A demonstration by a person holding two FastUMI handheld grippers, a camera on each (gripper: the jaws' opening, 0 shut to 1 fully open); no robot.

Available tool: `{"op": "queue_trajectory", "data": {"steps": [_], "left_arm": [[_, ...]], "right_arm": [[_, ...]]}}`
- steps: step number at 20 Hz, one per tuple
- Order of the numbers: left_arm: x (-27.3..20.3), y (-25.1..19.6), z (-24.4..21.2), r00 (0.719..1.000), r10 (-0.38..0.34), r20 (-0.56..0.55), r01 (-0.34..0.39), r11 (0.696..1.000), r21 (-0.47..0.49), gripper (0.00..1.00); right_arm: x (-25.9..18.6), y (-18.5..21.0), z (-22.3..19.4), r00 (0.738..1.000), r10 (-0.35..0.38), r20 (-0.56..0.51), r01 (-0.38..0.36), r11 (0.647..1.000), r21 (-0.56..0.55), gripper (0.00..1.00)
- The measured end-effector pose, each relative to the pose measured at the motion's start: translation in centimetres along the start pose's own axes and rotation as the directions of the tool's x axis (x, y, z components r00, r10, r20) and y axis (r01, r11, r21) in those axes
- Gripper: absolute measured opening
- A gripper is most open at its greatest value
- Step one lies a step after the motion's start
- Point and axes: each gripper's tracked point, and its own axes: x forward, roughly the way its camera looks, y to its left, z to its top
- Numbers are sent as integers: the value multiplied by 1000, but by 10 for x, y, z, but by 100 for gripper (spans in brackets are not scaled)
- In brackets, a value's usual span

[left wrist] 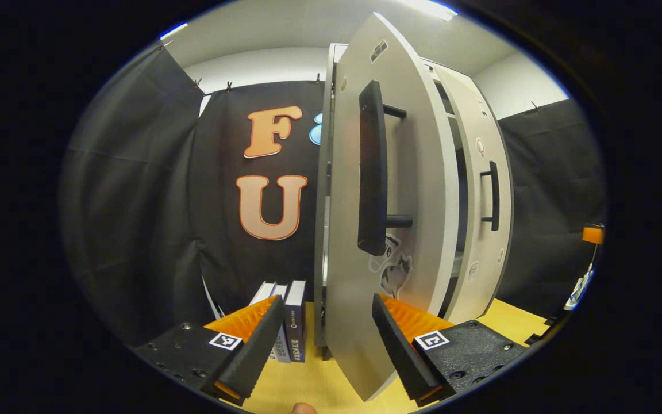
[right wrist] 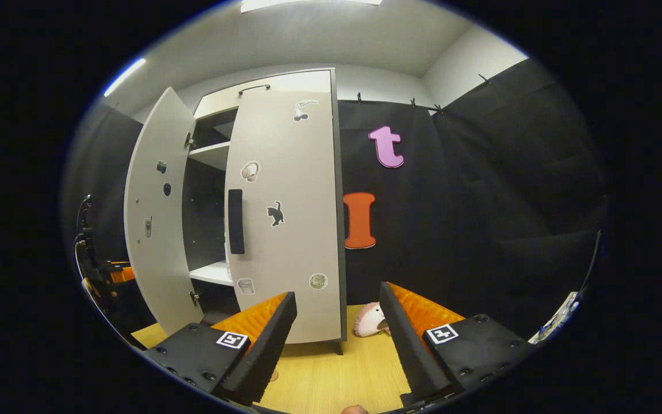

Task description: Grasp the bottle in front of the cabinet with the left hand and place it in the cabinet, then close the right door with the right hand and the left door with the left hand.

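Two doors, one task left: the right door (right wrist: pixel 285 218) is shut, while the left door (left wrist: pixel 388 230) stands ajar, its tall edge upright between my left gripper (left wrist: pixel 328 339), fingers spread and empty. My right gripper (right wrist: pixel 337 339) hangs spread, farther off. I cannot see the bottle.

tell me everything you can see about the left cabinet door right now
The left door is a tall, pale grey, smooth panel, laminate by the look of it, with a black bar handle on two posts and a cat sticker low down. It stands part open, its free edge between the open fingers of the left gripper, which are not closed on it. In the right gripper view its inner face bears small stickers.
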Motion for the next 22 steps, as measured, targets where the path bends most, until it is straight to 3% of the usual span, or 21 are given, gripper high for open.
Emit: {"op": "queue_trajectory", "data": {"steps": [3, 4, 5, 6, 8, 9, 10, 11, 22], "left_arm": [[9, -17, -2, 1000, -18, -3, 18, 1000, -17, 94], [14, -19, -1, 1000, -15, -2, 15, 1000, -14, 94], [19, -20, -1, 1000, -9, 1, 9, 1000, -8, 94], [25, -22, -1, 1000, -2, 5, 2, 1000, -1, 91], [34, -24, -1, 1000, 6, 8, -6, 1000, 8, 94], [36, -27, -4, 1000, 5, 6, -5, 1000, 6, 91], [40, -31, -5, 1000, 0, 3, 0, 1000, 2, 91], [44, -34, -6, 1000, -8, 2, 8, 1000, -3, 94], [101, -102, -29, 992, -113, -53, 114, 993, 26, 91]], "right_arm": [[1, -12, 2, 1000, -17, 11, 17, 1000, -3, 89], [1, -16, 1, 1000, -21, 11, 21, 1000, -4, 96], [0, -20, 0, 1000, -24, 10, 24, 1000, -3, 89], [0, -23, -1, 1000, -26, 10, 26, 1000, -2, 89], [-1, -31, -1, 999, -31, 13, 31, 1000, 6, 89], [-1, -35, -1, 999, -36, 15, 36, 999, 12, 96], [0, -40, -1, 999, -41, 16, 41, 999, 18, 96], [3, -43, -2, 999, -46, 16, 45, 999, 23, 96], [26, -61, -23, 998, -64, -12, 64, 998, -5, 97]]}}
